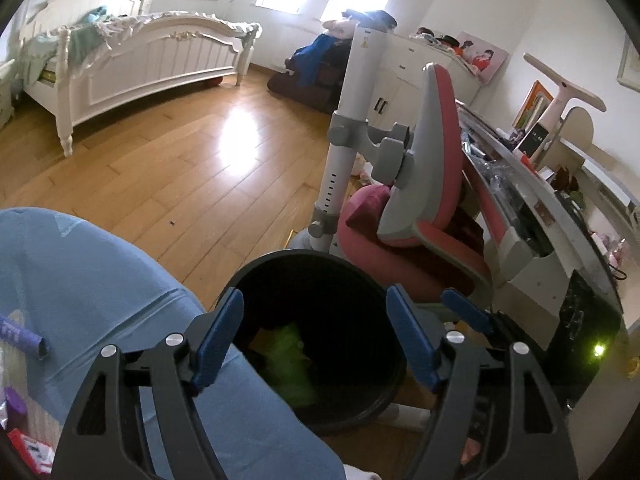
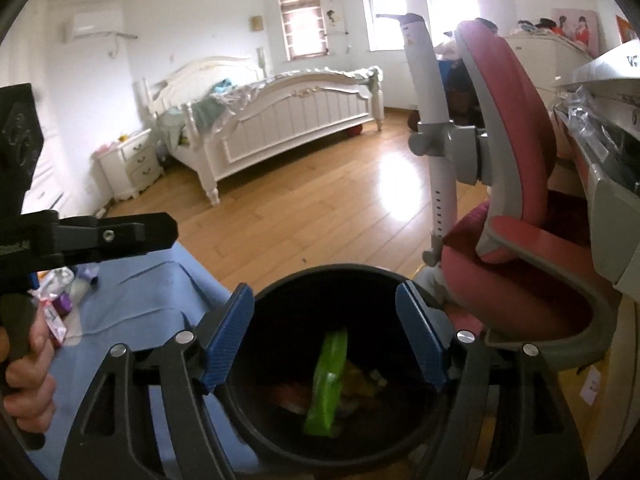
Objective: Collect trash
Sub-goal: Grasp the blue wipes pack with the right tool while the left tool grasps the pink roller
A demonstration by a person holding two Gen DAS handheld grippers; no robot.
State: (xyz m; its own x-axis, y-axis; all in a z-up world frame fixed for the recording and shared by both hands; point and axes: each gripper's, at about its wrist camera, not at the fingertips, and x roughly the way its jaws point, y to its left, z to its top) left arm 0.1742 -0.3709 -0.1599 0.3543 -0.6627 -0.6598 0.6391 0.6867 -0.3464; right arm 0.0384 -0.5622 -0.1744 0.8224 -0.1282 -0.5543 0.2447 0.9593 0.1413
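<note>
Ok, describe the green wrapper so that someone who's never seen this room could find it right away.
Start at the pink desk chair; the round black trash bin stands on the wood floor just beside its base. The green wrapper is inside that bin, the only bright lime piece among the duller orange and reddish scraps.

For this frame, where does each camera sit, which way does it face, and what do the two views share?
Left wrist: on the left gripper, looking down into the black bin, room beyond; own open blue fingers, plus a fingertip of the right gripper.
Right wrist: on the right gripper, open above the bin; the left hand shows at left.
Shared: bin, green wrapper, pink chair, bed, blue cloth.
</note>
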